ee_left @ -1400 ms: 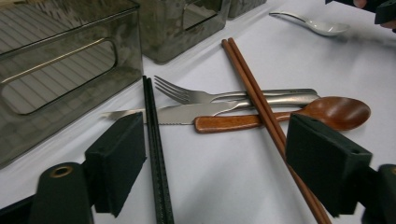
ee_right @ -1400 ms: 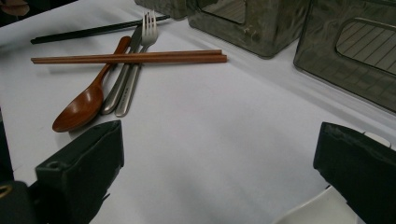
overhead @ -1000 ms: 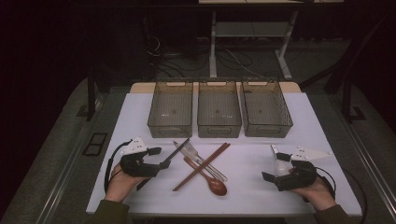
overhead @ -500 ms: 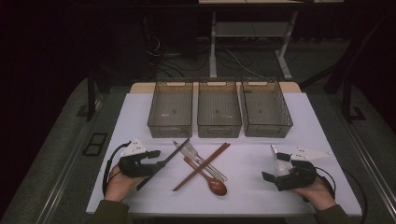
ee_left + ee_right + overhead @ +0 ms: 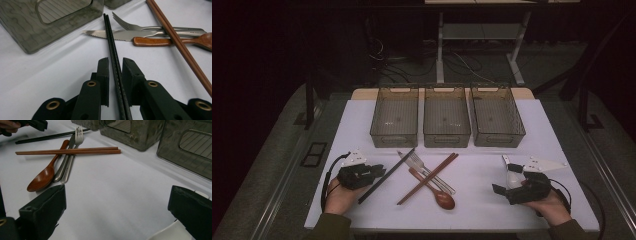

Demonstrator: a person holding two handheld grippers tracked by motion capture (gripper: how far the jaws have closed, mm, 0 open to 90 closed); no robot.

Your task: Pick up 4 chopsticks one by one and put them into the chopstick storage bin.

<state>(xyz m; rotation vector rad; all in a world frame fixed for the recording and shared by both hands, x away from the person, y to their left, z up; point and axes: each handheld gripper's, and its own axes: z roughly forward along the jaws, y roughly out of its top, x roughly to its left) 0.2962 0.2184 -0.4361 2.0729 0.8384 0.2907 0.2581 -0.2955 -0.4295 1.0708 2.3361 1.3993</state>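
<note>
Black chopsticks [image 5: 113, 47] with ridged texture, between black jaws; reddish-brown chopsticks [image 5: 428, 178] and wooden spoon [image 5: 435, 191] at centre; silver fork [image 5: 160, 26] and knife [image 5: 117, 34]; smoky translucent bins [image 5: 447, 117], ribbed floors; white table [image 5: 482, 200].

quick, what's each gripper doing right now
left gripper: jaws have just been closing around the black chopsticks, a small gap still showing each side.
right gripper: open wide, nothing between the jaws.

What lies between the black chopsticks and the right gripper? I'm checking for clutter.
In the high view: brown chopsticks, fork, knife and wooden spoon, then bare table.
</note>
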